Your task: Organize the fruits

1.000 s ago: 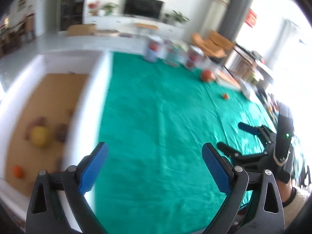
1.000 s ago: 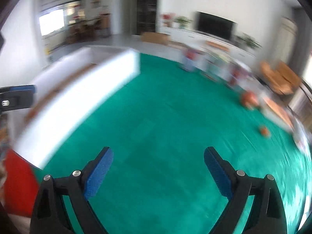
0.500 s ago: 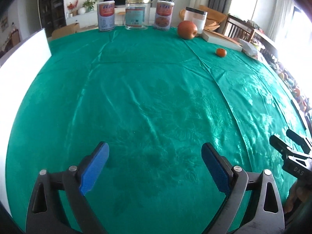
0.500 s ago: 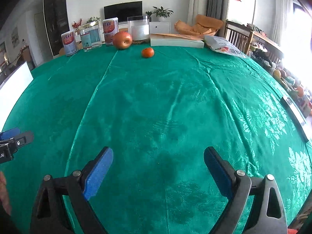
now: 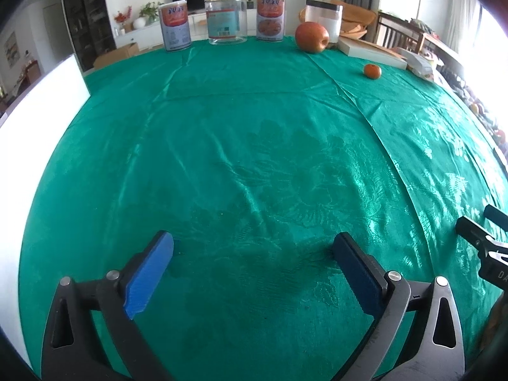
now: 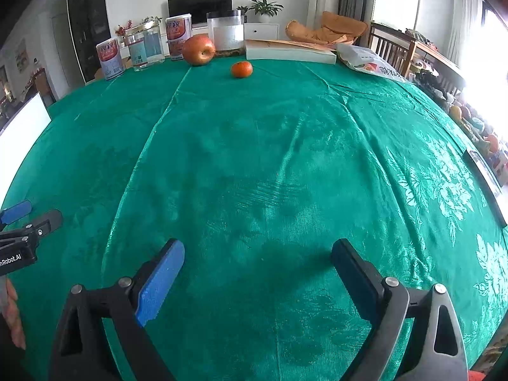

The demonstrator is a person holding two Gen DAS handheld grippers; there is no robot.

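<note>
The white box (image 5: 38, 120) was cut off by the left edge in both views, its inside hidden. The right gripper (image 5: 485, 238) showed only its fingertips at the frame's edge. Labels on the tins (image 5: 175, 25) were too small to read.

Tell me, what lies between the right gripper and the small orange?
Only bare green tablecloth lies between the right gripper and the small orange, in the right wrist view.

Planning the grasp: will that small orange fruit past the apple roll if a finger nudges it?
Probably: the small orange fruit looks round and sits free on smooth tablecloth. Its rind looks glossy, so pads may slip. It likely weighs little; the open right gripper spans it easily.
</note>
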